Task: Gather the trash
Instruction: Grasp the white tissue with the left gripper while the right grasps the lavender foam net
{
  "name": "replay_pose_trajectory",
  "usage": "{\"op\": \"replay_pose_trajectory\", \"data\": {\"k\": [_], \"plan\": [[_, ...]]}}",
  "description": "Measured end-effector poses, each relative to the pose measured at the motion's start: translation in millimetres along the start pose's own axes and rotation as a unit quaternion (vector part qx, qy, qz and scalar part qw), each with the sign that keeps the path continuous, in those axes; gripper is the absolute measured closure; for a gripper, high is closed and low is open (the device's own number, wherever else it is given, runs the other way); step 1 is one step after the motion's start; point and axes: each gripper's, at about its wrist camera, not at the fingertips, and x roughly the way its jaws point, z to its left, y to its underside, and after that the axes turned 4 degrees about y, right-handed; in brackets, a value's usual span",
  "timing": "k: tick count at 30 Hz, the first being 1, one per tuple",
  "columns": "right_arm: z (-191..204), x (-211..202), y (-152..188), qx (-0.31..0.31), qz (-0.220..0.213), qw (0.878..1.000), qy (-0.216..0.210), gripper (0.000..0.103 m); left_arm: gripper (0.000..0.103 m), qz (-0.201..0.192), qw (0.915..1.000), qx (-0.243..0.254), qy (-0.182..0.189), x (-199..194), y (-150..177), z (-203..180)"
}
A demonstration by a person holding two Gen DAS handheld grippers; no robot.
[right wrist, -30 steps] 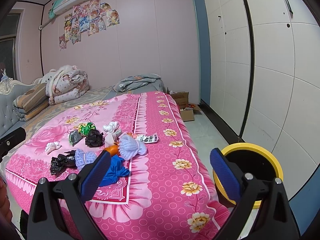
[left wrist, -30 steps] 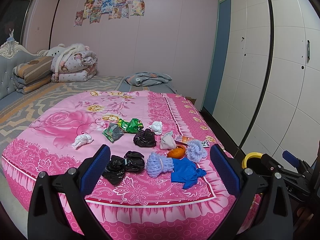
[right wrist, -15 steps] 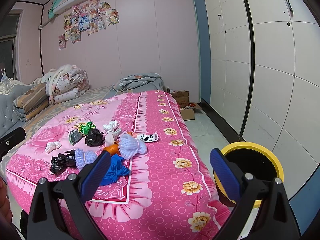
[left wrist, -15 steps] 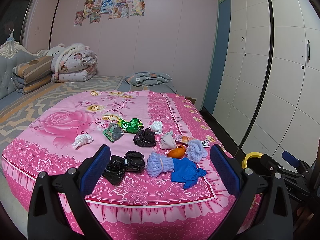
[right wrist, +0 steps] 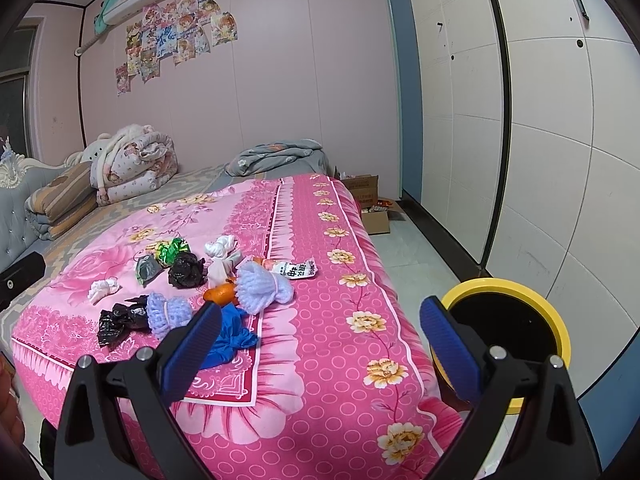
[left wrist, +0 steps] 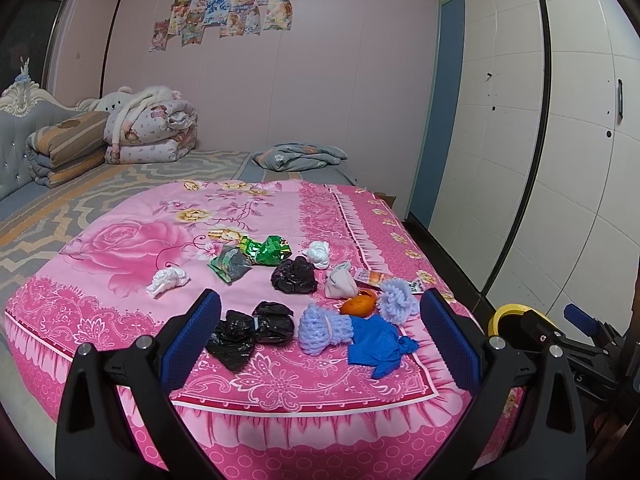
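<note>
Trash lies scattered on the pink flowered bedspread (left wrist: 120,248): black plastic bags (left wrist: 248,330), a crumpled blue glove (left wrist: 378,346), lilac foam nets (left wrist: 320,326), an orange peel (left wrist: 358,304), green wrappers (left wrist: 270,250) and white tissues (left wrist: 166,280). A yellow-rimmed black bin (right wrist: 510,324) stands on the floor right of the bed. My left gripper (left wrist: 320,338) is open and empty, hovering short of the bed's foot. My right gripper (right wrist: 320,346) is open and empty above the bed's right corner, beside the bin.
Folded quilts (left wrist: 152,128) and a grey blanket (left wrist: 298,156) lie at the bed's far end. White wardrobe doors (right wrist: 540,140) line the right wall. Cardboard boxes (right wrist: 370,200) sit on the floor past the bed. The right gripper shows in the left view (left wrist: 576,336).
</note>
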Motion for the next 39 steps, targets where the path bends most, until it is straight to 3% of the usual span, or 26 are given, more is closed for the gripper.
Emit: {"op": "replay_pose_trajectory", "data": {"k": [8,13,20,25,34,39], "plan": [[4,18,-6,-0.015,0.022,1.0,0.001,0.007,0.007,0.006,0.9997,0.005,-0.024,17,-4,25],[12,43,-12,-0.038,0.04,0.998,-0.003,0.007,0.007,0.035,0.9988,0.001,-0.034,43,-9,63],[20,104,-31,-0.053,0.09,0.993,-0.049,0.007,0.007,0.066,0.9951,-0.009,-0.074,80,-5,119],[31,143,-35,-0.06,0.123,0.988,-0.076,0.007,0.007,0.109,0.9885,-0.036,-0.098,119,-1,164],[52,191,-37,-0.072,0.148,0.981,-0.104,0.007,0.007,0.136,0.9823,-0.032,-0.125,178,-5,213],[58,206,-35,-0.07,0.151,0.979,-0.114,0.007,0.007,0.154,0.9802,-0.039,-0.118,210,-4,233]]}}
